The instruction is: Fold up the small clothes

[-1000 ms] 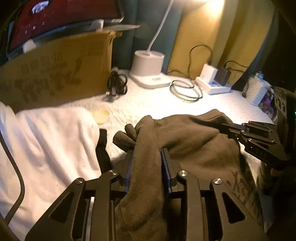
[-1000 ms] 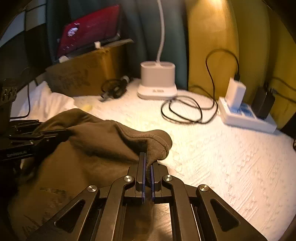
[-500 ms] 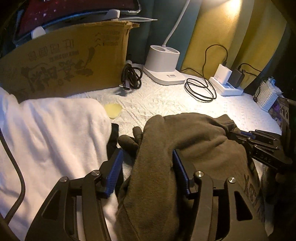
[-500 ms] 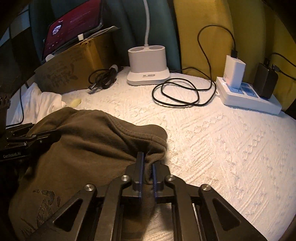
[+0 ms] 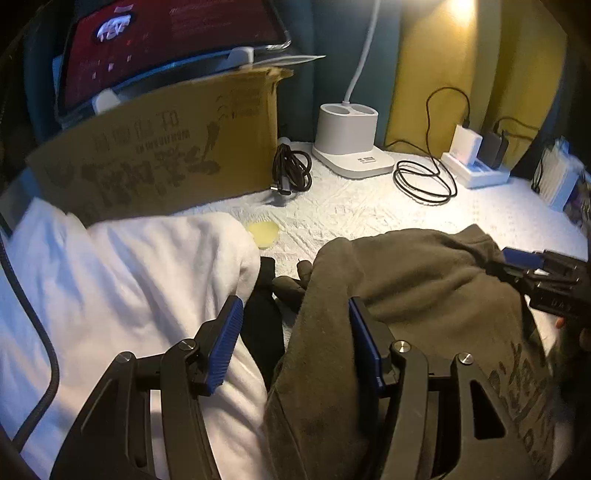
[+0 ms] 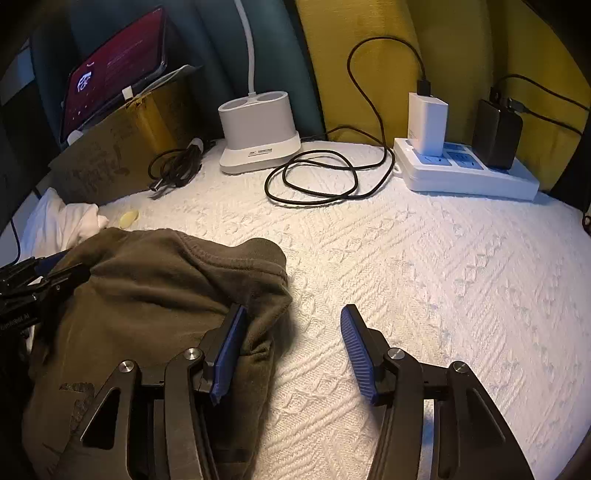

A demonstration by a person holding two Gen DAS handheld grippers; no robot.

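Now both tongs, left point(image 5: 295, 339) and right point(image 6: 291, 345), gape wide, gripping nothing. Bunched olive-brown fleece garment point(image 6: 155, 295) lies on the white textured bedspread point(image 6: 424, 280) at nine o'clock. Best smooth that lumpy fold flat before pinching another edge.

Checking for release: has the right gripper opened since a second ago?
Yes. The right gripper was clamped on the olive garment; now its jaws stand apart, one over bare bedspread.

A warm lamp glow point(image 5: 463, 7) is flaring at the top, washing the white bedspread point(image 6: 424, 266) bright while corners are falling dark; fisheye bending is warping edges, and the cardboard box point(image 5: 155, 147) is looking slightly blurred.
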